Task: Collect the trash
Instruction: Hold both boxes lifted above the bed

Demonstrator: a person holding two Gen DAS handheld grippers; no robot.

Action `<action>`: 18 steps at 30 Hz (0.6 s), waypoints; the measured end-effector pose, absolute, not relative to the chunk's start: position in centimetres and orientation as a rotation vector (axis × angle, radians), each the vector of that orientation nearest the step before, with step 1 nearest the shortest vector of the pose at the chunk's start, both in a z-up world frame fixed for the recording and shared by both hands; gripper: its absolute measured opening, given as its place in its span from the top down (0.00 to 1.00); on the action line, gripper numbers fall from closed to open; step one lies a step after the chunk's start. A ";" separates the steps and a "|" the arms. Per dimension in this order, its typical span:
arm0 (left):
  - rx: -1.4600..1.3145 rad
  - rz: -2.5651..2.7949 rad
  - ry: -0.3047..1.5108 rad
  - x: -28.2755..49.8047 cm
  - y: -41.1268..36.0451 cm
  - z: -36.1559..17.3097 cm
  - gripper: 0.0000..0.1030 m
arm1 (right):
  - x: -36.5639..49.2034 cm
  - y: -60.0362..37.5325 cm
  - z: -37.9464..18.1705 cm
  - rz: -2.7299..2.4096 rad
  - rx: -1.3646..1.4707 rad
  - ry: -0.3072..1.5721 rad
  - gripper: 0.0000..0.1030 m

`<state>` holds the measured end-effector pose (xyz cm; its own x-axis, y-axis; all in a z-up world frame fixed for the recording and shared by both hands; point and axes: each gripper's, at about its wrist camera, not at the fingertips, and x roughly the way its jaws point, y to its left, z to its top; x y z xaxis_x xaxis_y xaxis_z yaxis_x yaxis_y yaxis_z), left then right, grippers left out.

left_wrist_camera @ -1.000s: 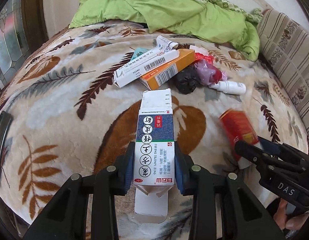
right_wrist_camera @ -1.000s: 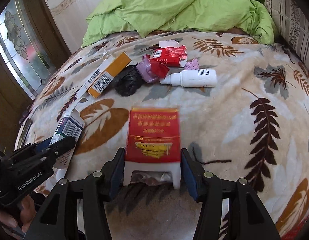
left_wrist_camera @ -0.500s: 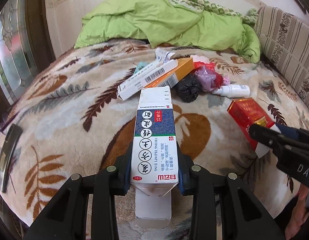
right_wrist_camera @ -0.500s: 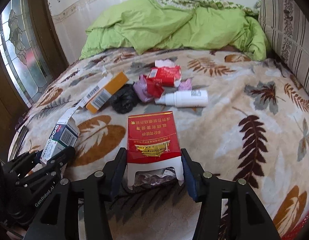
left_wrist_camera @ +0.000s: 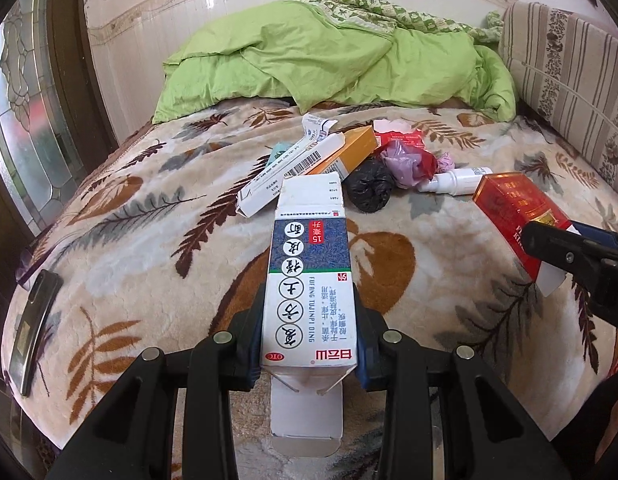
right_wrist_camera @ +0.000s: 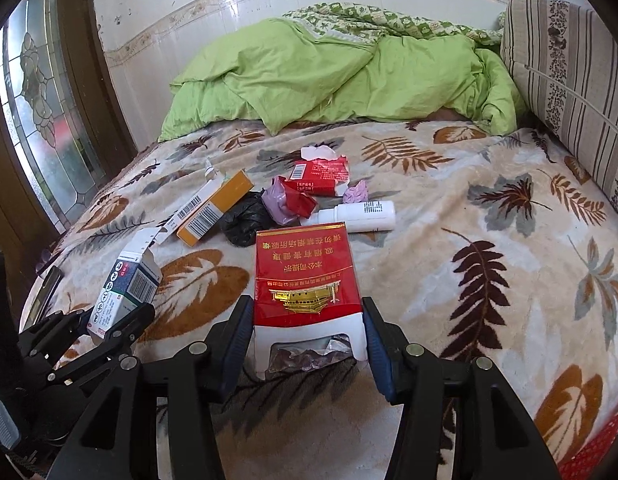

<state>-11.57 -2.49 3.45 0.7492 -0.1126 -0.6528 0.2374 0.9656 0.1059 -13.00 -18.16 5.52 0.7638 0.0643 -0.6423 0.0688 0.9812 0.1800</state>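
Your left gripper (left_wrist_camera: 309,344) clamps the medicine box (left_wrist_camera: 311,276), your right gripper (right_wrist_camera: 307,328) the red pack (right_wrist_camera: 305,276) (both lengthwise); remaining trash pile (right_wrist_camera: 285,200) sits straight ahead.

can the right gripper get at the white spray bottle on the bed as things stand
Probably not yet: the right gripper is already shut on the red cigarette pack. The white spray bottle lies unobstructed just beyond it.

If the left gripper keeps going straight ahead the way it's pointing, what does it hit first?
Probably the long white barcoded carton. The left gripper, shut on the blue-and-white medicine box, points down toward the trash pile; that carton lies just beyond the box's far end, though depth is uncertain.
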 end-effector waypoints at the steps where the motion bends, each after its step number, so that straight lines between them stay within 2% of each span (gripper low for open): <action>1: 0.191 -0.191 0.696 -11.6 -2.6 3.5 0.68 | -13.1 -18.2 5.5 -0.001 0.197 0.703 0.45; 18: 0.213 -0.193 0.675 -12.2 -2.9 3.6 0.67 | -14.0 -18.3 5.9 -0.007 0.209 0.693 0.45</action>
<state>-12.17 -2.85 3.58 0.7642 -0.1074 -0.6359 0.2449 0.9605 0.1321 -13.99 -18.31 5.86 0.7700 0.0633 -0.6349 0.0752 0.9791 0.1888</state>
